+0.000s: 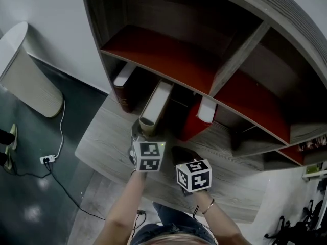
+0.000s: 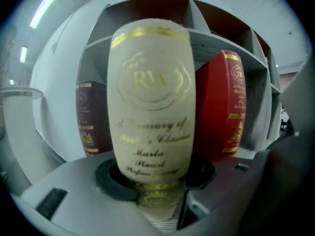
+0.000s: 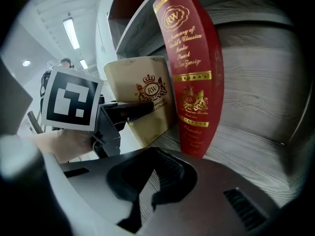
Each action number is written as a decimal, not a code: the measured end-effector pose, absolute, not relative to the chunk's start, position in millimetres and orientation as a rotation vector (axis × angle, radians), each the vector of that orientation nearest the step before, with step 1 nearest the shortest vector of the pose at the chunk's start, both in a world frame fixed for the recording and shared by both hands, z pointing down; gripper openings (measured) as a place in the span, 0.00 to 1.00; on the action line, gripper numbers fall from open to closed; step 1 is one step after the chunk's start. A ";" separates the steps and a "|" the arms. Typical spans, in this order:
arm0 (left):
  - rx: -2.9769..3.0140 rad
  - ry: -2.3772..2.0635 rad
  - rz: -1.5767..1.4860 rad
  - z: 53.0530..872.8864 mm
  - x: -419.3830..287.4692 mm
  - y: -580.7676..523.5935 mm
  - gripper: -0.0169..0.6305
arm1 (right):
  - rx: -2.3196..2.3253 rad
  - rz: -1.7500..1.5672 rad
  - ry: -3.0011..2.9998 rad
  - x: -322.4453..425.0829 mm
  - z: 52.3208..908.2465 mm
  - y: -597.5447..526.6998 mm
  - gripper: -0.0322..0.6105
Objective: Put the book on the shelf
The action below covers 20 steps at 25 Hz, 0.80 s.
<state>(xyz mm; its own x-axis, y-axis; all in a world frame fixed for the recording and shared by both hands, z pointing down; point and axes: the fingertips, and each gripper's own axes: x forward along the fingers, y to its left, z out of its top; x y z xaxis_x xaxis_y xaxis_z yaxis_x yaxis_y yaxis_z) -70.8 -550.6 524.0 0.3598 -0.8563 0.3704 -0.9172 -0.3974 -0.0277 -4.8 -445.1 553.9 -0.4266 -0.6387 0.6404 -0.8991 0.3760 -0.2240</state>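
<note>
Nearest: right gripper, jaws pressed together on nothing, low over the grey counter. Just beyond: left gripper, jaws clamped on the lower spine of the cream book. Book spine-out in the bay under the shelf, between maroon book and red book.

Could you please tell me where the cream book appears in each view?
Head view: cream book at centre, leaning on the lower shelf.
Left gripper view: fills the centre, between the jaws.
Right gripper view: left of centre.
Shared landmark: the red book beside it.
</note>
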 end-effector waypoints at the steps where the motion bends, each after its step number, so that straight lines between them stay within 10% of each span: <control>1: 2.435 -1.601 0.489 523.6 -69.3 -553.3 0.38 | 1.328 0.773 -2.187 -4.0 554.4 -446.0 0.06; 20: 2.459 -1.613 0.500 523.2 -45.0 -598.2 0.38 | 1.321 0.834 -2.150 -4.3 572.1 -462.4 0.06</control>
<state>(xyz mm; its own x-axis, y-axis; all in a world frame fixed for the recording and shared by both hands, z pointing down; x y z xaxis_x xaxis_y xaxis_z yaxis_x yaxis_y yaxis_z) -45.0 -598.2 523.2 0.3630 -0.8593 0.3603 -0.9124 -0.4063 -0.0497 -4.3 -462.4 572.1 -0.4194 -0.6117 0.6708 -0.9041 0.3486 -0.2473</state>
